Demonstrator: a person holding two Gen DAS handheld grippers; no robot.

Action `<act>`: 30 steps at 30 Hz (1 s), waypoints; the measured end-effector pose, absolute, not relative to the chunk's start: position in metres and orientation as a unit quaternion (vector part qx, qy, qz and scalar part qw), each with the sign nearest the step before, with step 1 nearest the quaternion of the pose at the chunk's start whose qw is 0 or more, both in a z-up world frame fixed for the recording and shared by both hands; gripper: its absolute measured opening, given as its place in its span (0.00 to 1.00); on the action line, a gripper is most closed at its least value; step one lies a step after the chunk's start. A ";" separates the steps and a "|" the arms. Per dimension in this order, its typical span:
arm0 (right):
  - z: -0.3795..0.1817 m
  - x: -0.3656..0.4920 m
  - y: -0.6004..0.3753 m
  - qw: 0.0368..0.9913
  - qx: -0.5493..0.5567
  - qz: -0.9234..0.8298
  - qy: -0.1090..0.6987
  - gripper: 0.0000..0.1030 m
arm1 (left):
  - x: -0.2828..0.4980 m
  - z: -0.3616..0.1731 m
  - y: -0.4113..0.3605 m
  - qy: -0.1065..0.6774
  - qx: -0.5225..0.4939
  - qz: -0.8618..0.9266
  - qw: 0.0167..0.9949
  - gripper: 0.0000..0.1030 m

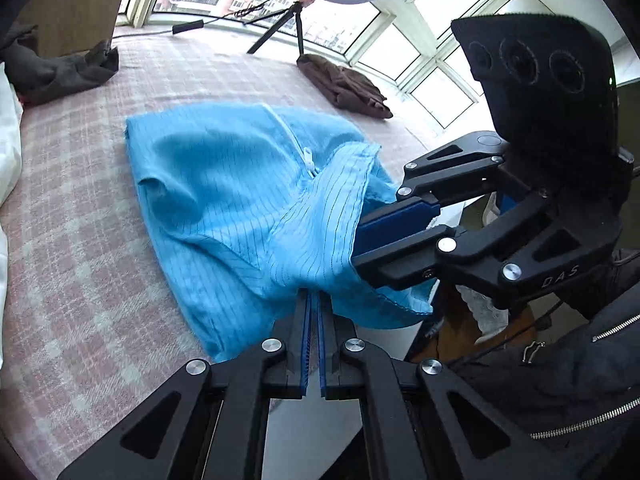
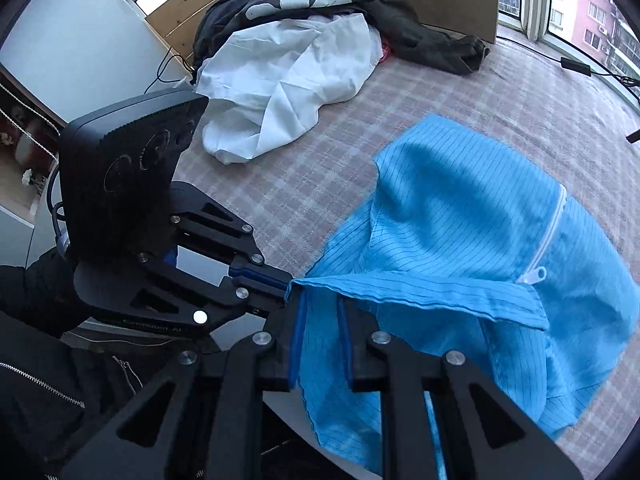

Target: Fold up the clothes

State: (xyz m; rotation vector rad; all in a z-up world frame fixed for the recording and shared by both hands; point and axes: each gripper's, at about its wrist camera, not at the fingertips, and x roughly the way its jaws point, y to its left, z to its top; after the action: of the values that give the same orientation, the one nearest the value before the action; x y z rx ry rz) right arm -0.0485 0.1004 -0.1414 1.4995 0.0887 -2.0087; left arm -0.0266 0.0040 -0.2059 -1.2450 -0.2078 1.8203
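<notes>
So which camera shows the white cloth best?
The right wrist view: the white cloth lies crumpled in full view on the checked blanket, against a dark garment. The left wrist view catches only a sliver at its left edge.

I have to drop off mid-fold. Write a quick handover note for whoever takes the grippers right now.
Left gripper: jaws shut on the near edge of the blue zip garment.
Right gripper: jaws clamp the same edge beside it.
The garment lies bunched on the checked bed cover, zipper up, not flat.
Done: both near-edge grips. Left: spread, fold, then the white garment, dark garment and brown garment.
</notes>
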 end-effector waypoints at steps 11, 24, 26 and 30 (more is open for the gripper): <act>-0.141 -0.057 0.097 0.309 0.582 -0.749 0.072 0.16 | -0.018 -0.219 -0.003 -0.124 -0.485 0.752 0.429 0.01; -0.156 -0.058 0.113 0.297 0.594 -0.745 0.060 0.16 | -0.041 -0.238 0.022 -0.088 -0.494 0.735 0.456 0.01; -0.157 -0.062 0.110 0.300 0.592 -0.745 0.066 0.16 | -0.040 -0.240 0.025 -0.090 -0.497 0.730 0.461 0.01; -0.170 -0.074 0.102 0.304 0.600 -0.736 0.074 0.16 | -0.041 -0.245 0.022 -0.103 -0.507 0.722 0.459 0.01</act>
State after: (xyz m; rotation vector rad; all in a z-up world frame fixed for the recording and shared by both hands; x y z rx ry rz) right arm -0.0736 0.1019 -0.1699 1.5905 0.1956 -1.9494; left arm -0.0411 0.0216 -0.2452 -1.2478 -0.2540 1.7783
